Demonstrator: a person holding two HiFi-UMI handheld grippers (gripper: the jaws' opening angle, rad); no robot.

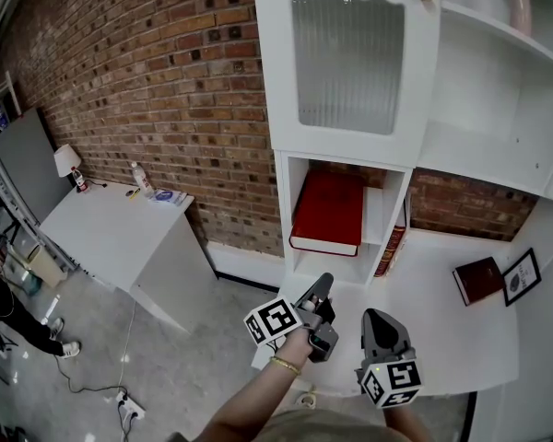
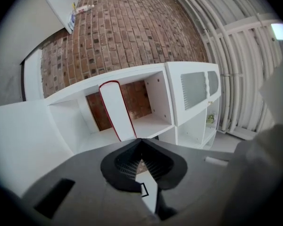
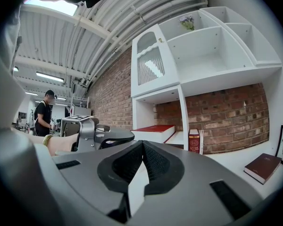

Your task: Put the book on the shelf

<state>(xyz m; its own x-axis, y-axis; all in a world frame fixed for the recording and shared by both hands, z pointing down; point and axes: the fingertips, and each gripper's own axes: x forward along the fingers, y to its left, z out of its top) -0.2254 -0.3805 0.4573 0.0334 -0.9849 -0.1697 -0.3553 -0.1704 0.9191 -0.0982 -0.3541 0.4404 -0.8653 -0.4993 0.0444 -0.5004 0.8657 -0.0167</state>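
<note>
Already the red book [image 1: 328,212] lies flat in a lower cubby of the shelf [image 1: 283,201], so the placing step looks finished. The left claw [image 1: 323,285] and the right claw [image 1: 375,317] are both pinched together on nothing, near the front edge of the white counter [image 1: 433,334]. Next, I'd judge, comes backing away, or reaching for the darker book [image 1: 477,279] beside a picture frame [image 1: 522,276]. A brick wall [image 1: 166,81] runs behind.
</note>
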